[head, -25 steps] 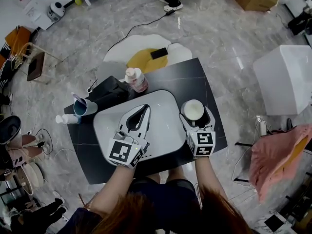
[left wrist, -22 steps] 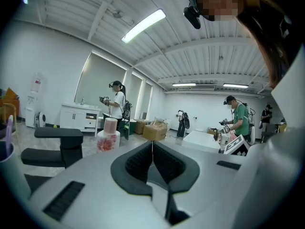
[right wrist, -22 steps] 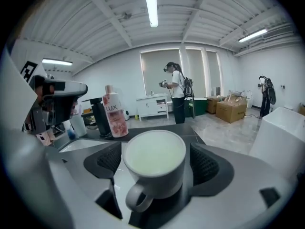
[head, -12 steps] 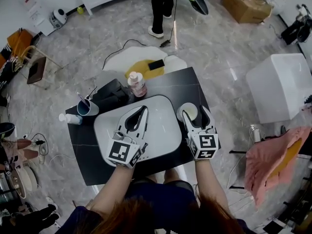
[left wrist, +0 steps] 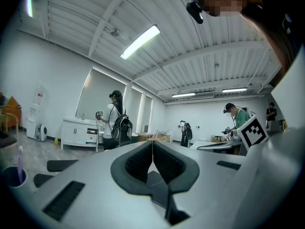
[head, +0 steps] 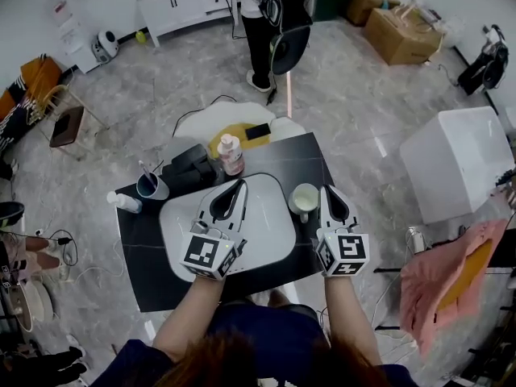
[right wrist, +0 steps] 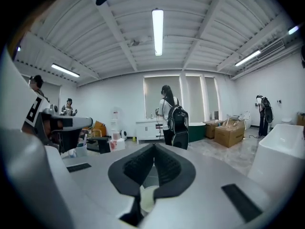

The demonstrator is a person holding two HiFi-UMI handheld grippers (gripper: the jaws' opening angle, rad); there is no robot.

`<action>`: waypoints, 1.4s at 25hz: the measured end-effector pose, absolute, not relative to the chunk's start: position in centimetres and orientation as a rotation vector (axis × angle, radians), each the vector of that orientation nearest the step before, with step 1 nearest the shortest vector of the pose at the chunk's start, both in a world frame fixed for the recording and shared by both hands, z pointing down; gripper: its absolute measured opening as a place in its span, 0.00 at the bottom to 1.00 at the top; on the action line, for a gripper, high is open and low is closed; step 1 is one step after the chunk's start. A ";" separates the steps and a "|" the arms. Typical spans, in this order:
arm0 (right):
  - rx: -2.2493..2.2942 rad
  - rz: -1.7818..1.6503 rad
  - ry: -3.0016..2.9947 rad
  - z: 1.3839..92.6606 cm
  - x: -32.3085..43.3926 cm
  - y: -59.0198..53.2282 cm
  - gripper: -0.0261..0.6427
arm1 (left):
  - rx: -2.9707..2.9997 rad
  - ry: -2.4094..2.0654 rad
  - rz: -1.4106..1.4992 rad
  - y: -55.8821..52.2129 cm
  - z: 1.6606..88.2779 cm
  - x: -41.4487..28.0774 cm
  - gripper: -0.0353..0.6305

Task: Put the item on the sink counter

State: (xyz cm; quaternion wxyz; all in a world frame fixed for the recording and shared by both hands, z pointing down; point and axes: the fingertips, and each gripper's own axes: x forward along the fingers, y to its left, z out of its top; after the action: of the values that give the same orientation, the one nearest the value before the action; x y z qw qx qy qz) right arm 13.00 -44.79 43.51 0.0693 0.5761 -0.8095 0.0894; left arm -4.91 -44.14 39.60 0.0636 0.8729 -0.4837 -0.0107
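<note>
A white cup (head: 305, 197) stands on the black sink counter (head: 302, 156), just right of the white basin (head: 266, 224). My right gripper (head: 331, 190) is to the cup's right, apart from it, shut with nothing between its jaws. In the right gripper view the jaws (right wrist: 153, 149) meet, and a pale bit of the cup (right wrist: 147, 197) shows below them. Over the basin hangs my left gripper (head: 241, 184), also shut and empty; its closed jaws (left wrist: 152, 144) fill the left gripper view.
A pink-capped bottle (head: 230, 153), a black box (head: 189, 169), a blue cup with a toothbrush (head: 151, 186) and a small white bottle (head: 125, 202) line the counter's far left. A person (head: 278, 14) stands beyond. A white box (head: 459, 164) is at right.
The right gripper's jaws came off the cup and shut, and the gripper moved to the cup's right. The cup now stands alone on the counter. The left gripper barely moved.
</note>
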 end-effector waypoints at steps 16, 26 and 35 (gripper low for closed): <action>1.905 0.105 -2.602 29.6 15.2 -41.4 0.06 | 2.751 -1.464 -0.172 -41.9 30.5 -2.8 0.09; 1.899 0.117 -2.611 28.8 15.4 -41.4 0.06 | 2.764 -1.464 -0.155 -41.7 29.6 -2.2 0.09; 1.893 0.116 -2.619 29.2 15.4 -41.9 0.06 | 2.763 -1.473 -0.192 -42.5 29.9 -2.2 0.09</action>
State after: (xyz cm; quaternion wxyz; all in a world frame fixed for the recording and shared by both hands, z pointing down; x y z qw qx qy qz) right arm 15.40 -41.93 29.19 -0.0460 0.5848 -0.8090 0.0360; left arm -2.21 -42.46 29.89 0.0023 0.8808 -0.4696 -0.0612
